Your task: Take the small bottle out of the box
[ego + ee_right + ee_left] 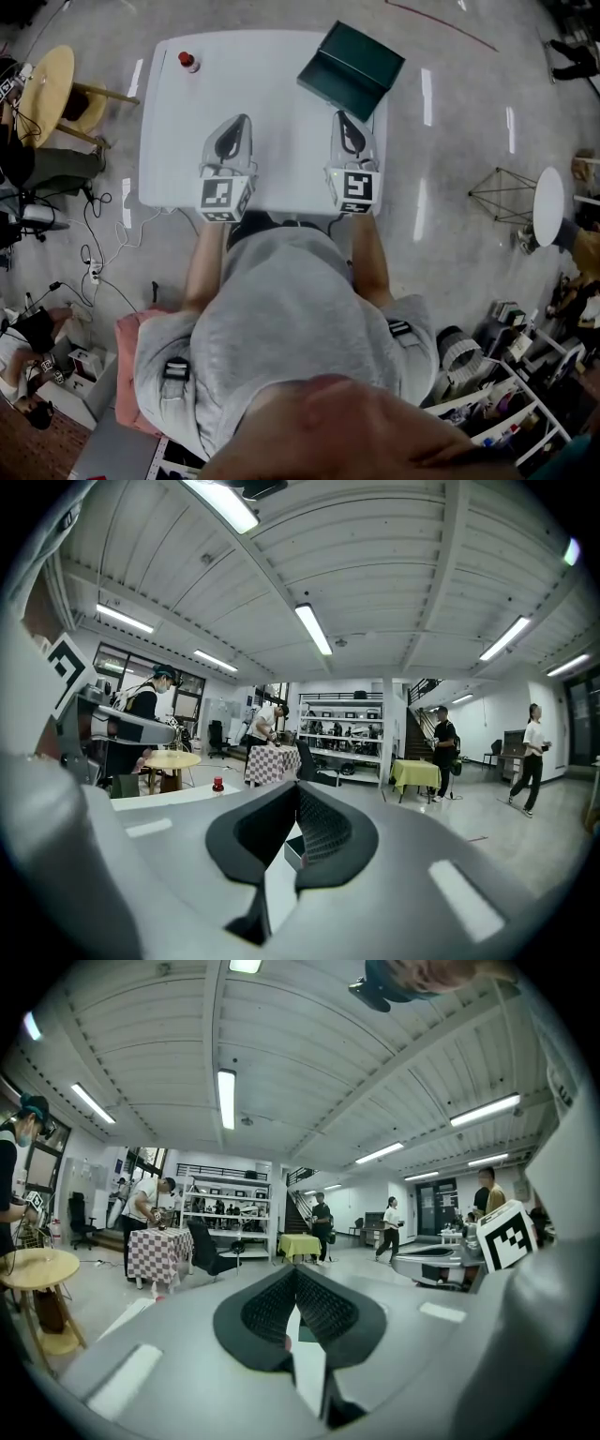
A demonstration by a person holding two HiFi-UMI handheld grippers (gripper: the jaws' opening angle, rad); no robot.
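At the table's (281, 112) far left corner the small bottle (188, 61) stands upright, already outside the open box (352, 68) at far right. Your left gripper (241, 124) and right gripper (343, 120) are both pressed together, empty; reaching in like that could topple the bottle.

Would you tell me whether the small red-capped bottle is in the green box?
Out: the bottle stands on the table, apart from the box.
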